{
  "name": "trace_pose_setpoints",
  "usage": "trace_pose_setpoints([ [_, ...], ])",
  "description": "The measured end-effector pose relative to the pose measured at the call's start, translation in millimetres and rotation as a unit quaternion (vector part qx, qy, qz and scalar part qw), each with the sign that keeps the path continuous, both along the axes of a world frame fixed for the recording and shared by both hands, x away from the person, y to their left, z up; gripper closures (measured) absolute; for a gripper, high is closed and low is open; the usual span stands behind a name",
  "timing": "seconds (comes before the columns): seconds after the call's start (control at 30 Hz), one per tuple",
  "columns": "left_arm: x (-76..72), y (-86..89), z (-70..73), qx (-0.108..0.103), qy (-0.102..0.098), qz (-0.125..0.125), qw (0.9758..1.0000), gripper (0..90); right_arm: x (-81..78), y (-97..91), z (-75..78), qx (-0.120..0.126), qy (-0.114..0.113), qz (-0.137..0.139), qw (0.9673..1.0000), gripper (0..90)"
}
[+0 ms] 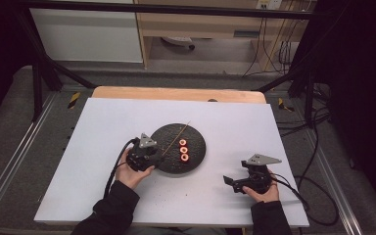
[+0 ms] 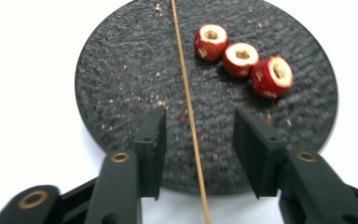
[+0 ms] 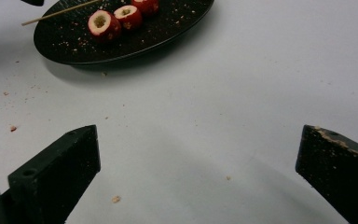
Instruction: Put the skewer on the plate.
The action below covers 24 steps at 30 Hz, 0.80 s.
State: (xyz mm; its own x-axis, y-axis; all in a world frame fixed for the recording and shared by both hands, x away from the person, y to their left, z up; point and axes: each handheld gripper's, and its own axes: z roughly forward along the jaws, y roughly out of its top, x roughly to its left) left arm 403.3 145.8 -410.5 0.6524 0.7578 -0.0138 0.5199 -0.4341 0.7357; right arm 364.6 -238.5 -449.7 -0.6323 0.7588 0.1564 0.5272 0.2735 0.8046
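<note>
A black round plate [image 1: 171, 134] [image 2: 121, 70] [image 3: 121, 46] lies mid-table. On it are three red cored fruit pieces [image 1: 183, 149] [image 2: 240, 58] [image 3: 103, 23] in a row, with a thin wooden skewer [image 1: 176, 138] [image 2: 182, 70] [image 3: 60, 13] to their left. My left gripper [image 1: 157, 156] [image 2: 199, 116] is open at the plate's near-left rim. Its jaws stand on either side of the skewer's near end, apart from it. My right gripper [image 1: 231, 183] [image 3: 199, 135] is wide open over bare table, right of the plate and nearer, with nothing between its jaws.
A white sheet [image 1: 127, 117] covers the wooden table [image 1: 176, 93]. Crumbs and red flecks [image 3: 13, 128] dot the sheet near the plate. Black frame bars [image 1: 44, 73] and cables [image 1: 318, 132] flank the table.
</note>
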Motion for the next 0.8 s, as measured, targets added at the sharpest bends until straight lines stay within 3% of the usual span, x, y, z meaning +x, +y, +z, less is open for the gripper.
trace_pose_setpoints([
  [0.33, -18.6, 36.6, -0.1, -0.007, -0.012, -0.023, 0.9996, 30.9, -0.6, -0.8, 1.2, 0.003, 0.0, -0.002, 1.0, 0.6],
  [0.6, -35.1, 68.5, -8.3, -0.01, -0.015, -0.02, 0.9996, 15.6, -0.6, -1.3, 1.3, 0.002, 0.0, -0.001, 1.0, 0.5],
  [0.8, -47.1, 94.8, -18.6, -0.027, -0.021, -0.006, 0.9994, 8.8, -1.1, -1.3, 1.1, 0.002, 0.002, 0.0, 1.0, 0.5],
])
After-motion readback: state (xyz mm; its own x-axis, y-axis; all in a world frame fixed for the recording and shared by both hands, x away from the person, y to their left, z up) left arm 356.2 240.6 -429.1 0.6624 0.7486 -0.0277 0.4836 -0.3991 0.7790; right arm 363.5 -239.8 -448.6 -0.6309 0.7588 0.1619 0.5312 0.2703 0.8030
